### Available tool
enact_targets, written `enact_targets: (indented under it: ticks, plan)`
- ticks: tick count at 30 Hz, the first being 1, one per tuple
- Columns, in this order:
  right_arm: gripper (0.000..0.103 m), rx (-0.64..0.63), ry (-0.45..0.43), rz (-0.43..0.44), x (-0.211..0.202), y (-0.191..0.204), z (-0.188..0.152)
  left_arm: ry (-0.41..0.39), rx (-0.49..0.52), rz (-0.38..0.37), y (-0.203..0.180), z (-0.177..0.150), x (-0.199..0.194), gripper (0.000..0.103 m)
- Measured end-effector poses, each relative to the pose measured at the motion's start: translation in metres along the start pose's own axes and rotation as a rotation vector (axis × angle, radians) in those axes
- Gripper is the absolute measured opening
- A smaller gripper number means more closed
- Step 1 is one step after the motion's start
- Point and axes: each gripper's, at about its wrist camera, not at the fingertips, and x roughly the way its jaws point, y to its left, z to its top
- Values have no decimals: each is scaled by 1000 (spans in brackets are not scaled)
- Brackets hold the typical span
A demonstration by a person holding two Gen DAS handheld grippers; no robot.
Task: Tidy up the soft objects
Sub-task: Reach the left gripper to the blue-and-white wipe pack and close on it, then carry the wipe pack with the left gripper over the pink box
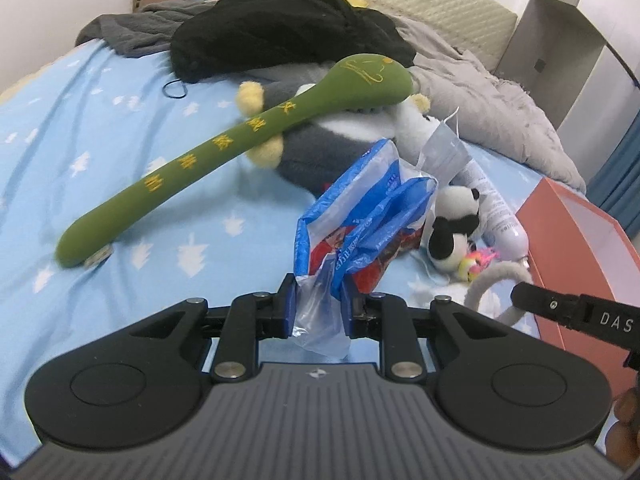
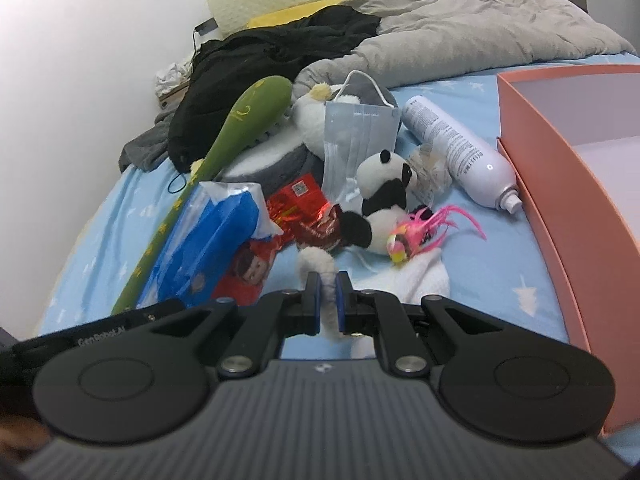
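Observation:
My left gripper [image 1: 320,306] is shut on the blue and clear plastic bag [image 1: 360,208], also in the right wrist view [image 2: 208,240]. My right gripper [image 2: 328,304] is shut on a fluffy white headband [image 2: 320,268], seen as a grey-white loop in the left wrist view [image 1: 496,280]. A panda plush [image 2: 384,192] lies just beyond, beside a pink feathered toy [image 2: 424,236]. A long green plush spoon [image 1: 224,148] rests on a grey and white plush [image 1: 320,144]. A face mask [image 2: 360,140] leans on it.
A salmon open box [image 2: 568,184] stands at the right on the blue star-print bed sheet [image 1: 80,128]. A white spray can [image 2: 460,152] lies by the box. A red snack wrapper [image 2: 304,212], black clothes [image 1: 280,24] and a grey duvet [image 2: 480,28] lie behind.

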Motion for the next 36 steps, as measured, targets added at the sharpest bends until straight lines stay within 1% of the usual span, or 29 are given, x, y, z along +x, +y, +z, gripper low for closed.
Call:
enact_targets:
  ticks: [3, 8, 15, 18, 22, 27, 32, 36]
  plan:
    - [11, -28, 0, -17, -11, 5, -5, 20, -22, -18, 0, -8, -16, 26]
    - [11, -39, 6, -39, -31, 10, -12, 36, -13, -33, -9, -19, -40, 26]
    - [11, -51, -3, -96, -59, 11, -28, 95, -15, -64, -21, -33, -54, 26]
    - [11, -16, 5, -115, -67, 4, -36, 115, 2, -75, -27, -33, -57, 26]
    - [11, 26, 7, -124, -77, -5, -42, 129, 30, -95, -37, -24, -59, 26]
    - [11, 35, -34, -128, -92, -10, -35, 126, 75, -128, -59, -7, -63, 26]
    - [11, 31, -94, -125, -107, -12, -15, 94, 112, -174, -85, 15, -74, 26]
    - [12, 10, -162, -125, -121, -13, 7, 55, 136, -210, -105, 36, -87, 26]
